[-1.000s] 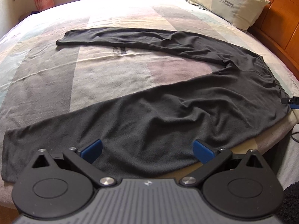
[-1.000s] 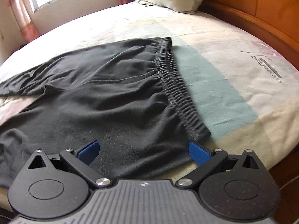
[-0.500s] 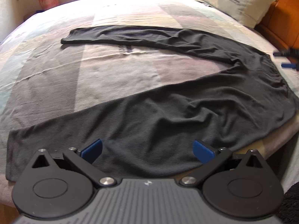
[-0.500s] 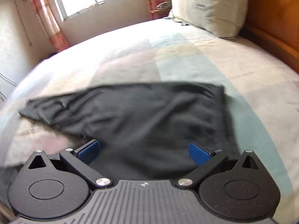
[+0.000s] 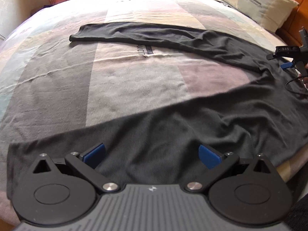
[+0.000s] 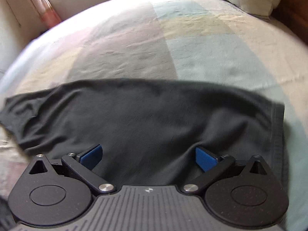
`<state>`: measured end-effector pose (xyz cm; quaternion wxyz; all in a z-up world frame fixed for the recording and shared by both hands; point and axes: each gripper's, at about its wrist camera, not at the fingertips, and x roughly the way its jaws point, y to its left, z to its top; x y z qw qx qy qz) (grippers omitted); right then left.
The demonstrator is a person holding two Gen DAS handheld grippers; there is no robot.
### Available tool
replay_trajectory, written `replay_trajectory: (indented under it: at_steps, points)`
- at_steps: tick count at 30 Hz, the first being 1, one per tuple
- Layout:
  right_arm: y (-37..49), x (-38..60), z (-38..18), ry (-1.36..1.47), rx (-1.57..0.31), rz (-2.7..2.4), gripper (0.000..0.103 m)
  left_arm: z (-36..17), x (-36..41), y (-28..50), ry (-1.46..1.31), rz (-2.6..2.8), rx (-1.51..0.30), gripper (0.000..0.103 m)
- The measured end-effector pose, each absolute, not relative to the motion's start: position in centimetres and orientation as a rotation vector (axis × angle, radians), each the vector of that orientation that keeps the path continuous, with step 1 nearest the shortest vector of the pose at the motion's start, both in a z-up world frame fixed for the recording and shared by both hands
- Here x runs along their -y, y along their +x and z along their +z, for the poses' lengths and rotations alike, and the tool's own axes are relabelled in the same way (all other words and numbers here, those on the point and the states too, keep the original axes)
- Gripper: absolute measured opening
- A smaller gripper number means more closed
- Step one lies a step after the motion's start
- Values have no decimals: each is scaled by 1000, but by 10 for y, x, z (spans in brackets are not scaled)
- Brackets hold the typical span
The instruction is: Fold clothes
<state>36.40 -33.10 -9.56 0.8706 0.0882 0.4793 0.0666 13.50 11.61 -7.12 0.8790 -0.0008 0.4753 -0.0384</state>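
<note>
Trousers (image 5: 173,127) lie spread flat across the bed (image 5: 119,77), legs splayed apart. Left claw (image 5: 152,154) hovers wide open above the near leg, gripping nothing. Right claw (image 6: 148,156) gapes just as wide over the trousers' waist end, empty.

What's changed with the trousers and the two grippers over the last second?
The right gripper swung from the near waistband corner across over the trousers, toward the far side of the waist. The left gripper barely moved, over the near leg. Both jaws stayed open, nothing gripped; the trousers lie spread as before.
</note>
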Motion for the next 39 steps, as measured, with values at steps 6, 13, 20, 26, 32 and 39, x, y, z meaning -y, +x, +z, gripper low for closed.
replay_trajectory:
  at_steps: [6,13,20,26,32,39]
  points:
    - [383,334,-80,202,-1001,86,103,-76,-116,143,-14,-116,-991,102]
    - [384,311,-94,232,-1007,211,103,-77,-112,149,-6,-105,-998,102]
    - [425,311,-98,248,-1003,168,103,-77,-120,144,-25,-90,-996,102]
    - [409,291,-84,183,-1024,164,103,-78,-126,141,-41,-76,-997,102]
    - [406,258,-106,12,-1069,91,103,-79,-128,139,-36,-72,-995,102]
    - [438,243,-93,50,-1091,30,103,-78,-143,128,-34,-42,-987,102]
